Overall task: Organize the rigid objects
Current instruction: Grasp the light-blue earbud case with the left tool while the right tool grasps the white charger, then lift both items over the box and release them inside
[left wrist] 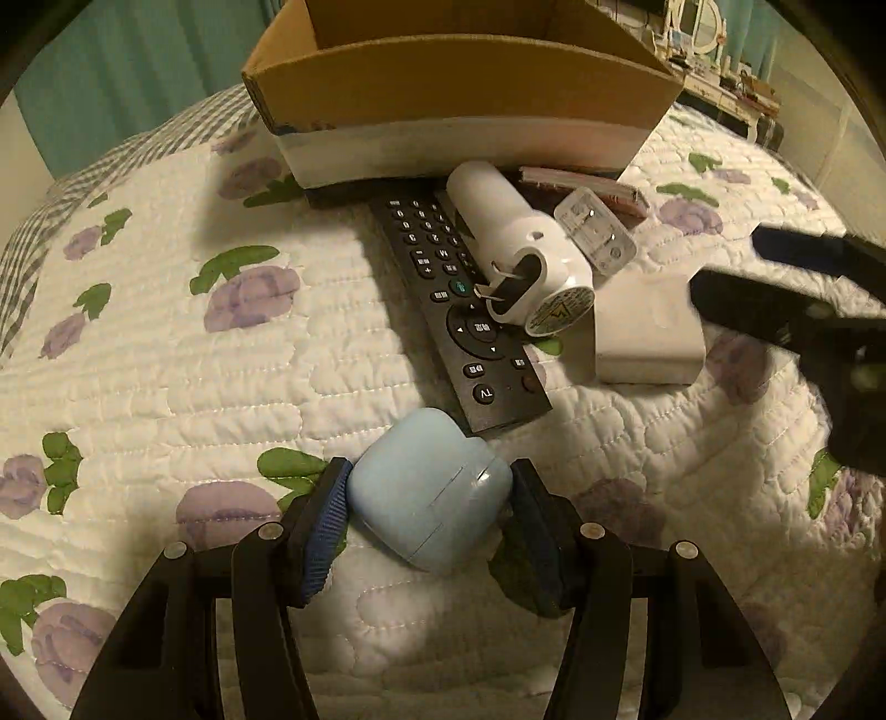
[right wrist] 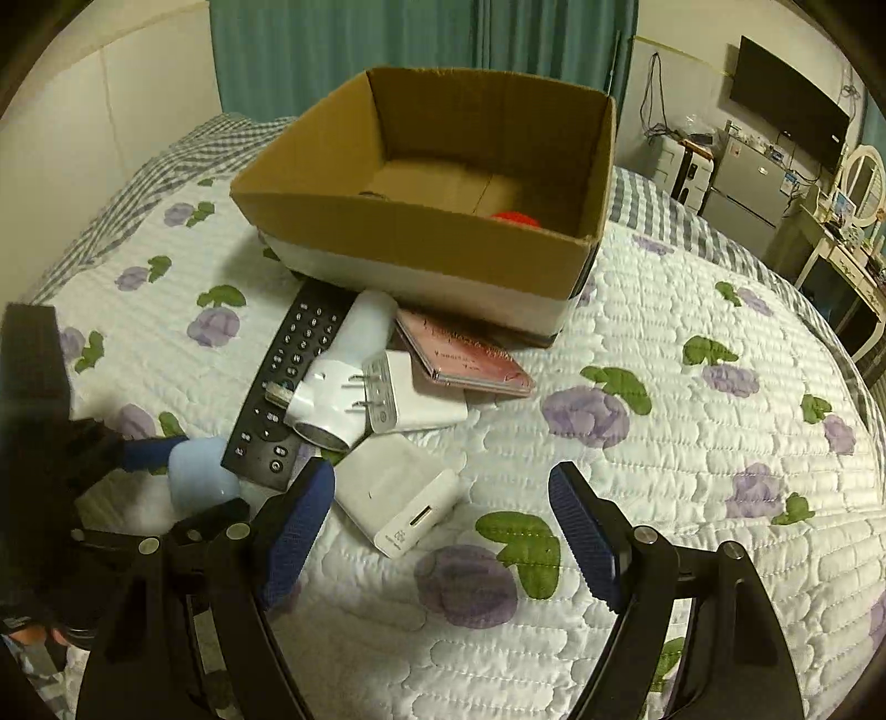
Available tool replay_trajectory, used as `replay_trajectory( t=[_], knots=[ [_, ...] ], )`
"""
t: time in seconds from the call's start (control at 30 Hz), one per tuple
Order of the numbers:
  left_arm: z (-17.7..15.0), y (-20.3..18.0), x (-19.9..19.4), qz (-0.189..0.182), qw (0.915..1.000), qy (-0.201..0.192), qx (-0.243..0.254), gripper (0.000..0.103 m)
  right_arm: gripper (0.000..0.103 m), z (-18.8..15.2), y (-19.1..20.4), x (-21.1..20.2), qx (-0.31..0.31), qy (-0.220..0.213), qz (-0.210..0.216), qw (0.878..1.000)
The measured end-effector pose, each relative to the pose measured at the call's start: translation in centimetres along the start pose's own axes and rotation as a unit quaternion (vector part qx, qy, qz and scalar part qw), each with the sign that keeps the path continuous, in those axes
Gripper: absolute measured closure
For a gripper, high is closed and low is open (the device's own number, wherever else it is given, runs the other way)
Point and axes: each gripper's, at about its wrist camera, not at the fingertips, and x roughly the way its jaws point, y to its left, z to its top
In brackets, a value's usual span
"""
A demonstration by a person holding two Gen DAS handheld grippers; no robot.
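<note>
A light blue rounded case (left wrist: 426,498) lies on the quilt with both pads of my left gripper (left wrist: 429,476) against its sides. Beyond it are a black remote (left wrist: 459,310), a white cylindrical plug adapter (left wrist: 515,243), a white charger (left wrist: 595,232) and a white power bank (left wrist: 648,332). My right gripper (right wrist: 440,473) stands open just above the quilt, its left finger beside the power bank (right wrist: 396,498), with nothing gripped. A pink booklet (right wrist: 465,354) leans at the foot of the cardboard box (right wrist: 415,232), which has something red (right wrist: 515,217) inside.
All of this rests on a white quilted bed cover (right wrist: 692,443) with purple flowers. A teal curtain (right wrist: 343,44) hangs behind the box. At the far right of the room are a wall TV (right wrist: 786,111), a fridge (right wrist: 742,188) and a dressing table (right wrist: 836,260).
</note>
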Motion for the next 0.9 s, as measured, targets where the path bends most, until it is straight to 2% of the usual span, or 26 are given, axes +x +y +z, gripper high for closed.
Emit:
replay_trajectory(
  t=[0.2, 0.3, 0.6, 0.8, 0.9],
  knots=[
    [1.1, 2.0, -3.5, -0.001, 0.997, -0.064, -0.044, 0.044, 0.023, -0.6, 0.4, 1.1, -0.011, 0.01, 0.008, 1.0],
    [1.7, 3.0, -4.2, 0.002, 0.9947, -0.083, -0.06, 0.044, 0.023, -0.8, 0.9, 2.0, -0.018, 0.018, 0.013, 1.0],
    [2.1, 4.1, -2.5, -0.003, 0.995, -0.064, -0.077, 0.044, 0.023, -0.9, 3.2, 5.6, -0.057, 0.038, 0.009, 0.998],
    [1.9, 3.9, -2.2, -0.002, 0.9957, -0.058, -0.072, 0.044, 0.023, -0.7, 3.5, 6.7, -0.067, 0.034, -0.004, 0.997],
    [1.9, 3.8, -2.1, 0.001, 0.9959, -0.056, -0.071, 0.044, 0.032, -0.7, 3.4, 6.4, -0.068, 0.03, -0.006, 0.997]
  ],
)
